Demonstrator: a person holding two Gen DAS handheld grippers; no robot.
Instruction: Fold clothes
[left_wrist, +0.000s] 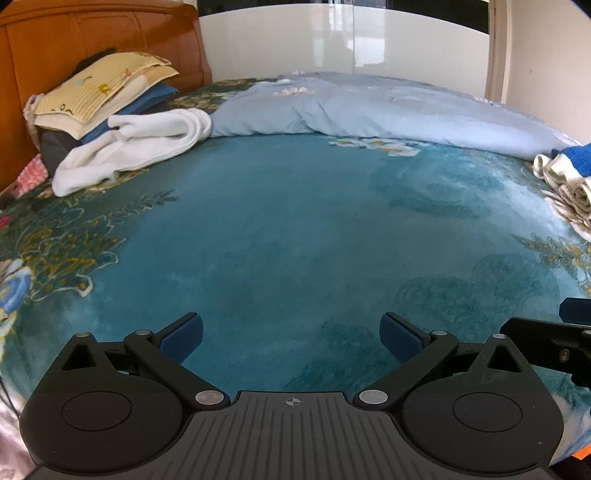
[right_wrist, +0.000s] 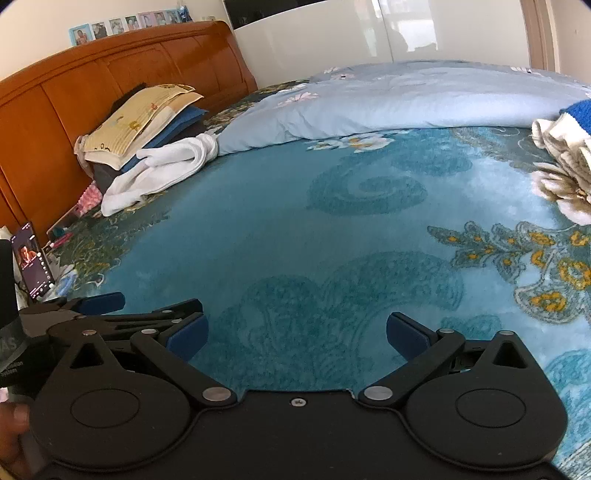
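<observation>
Bed, two claws idle, laundry at the far edges.

Teal bed blanket (left_wrist: 280, 229): bare ahead of both claws, likely kept free as folding space. Pale blue duvet (left_wrist: 369, 110): bunched beyond. White garment (left_wrist: 129, 147): far ahead-left, unfolded, beside a folded stack (left_wrist: 99, 96). Crumpled clothes (left_wrist: 569, 184): far right. Left claw (left_wrist: 291, 336), right claw (right_wrist: 297, 338): jaws apart, holding nothing. Phone (right_wrist: 31, 258): right view only.
</observation>
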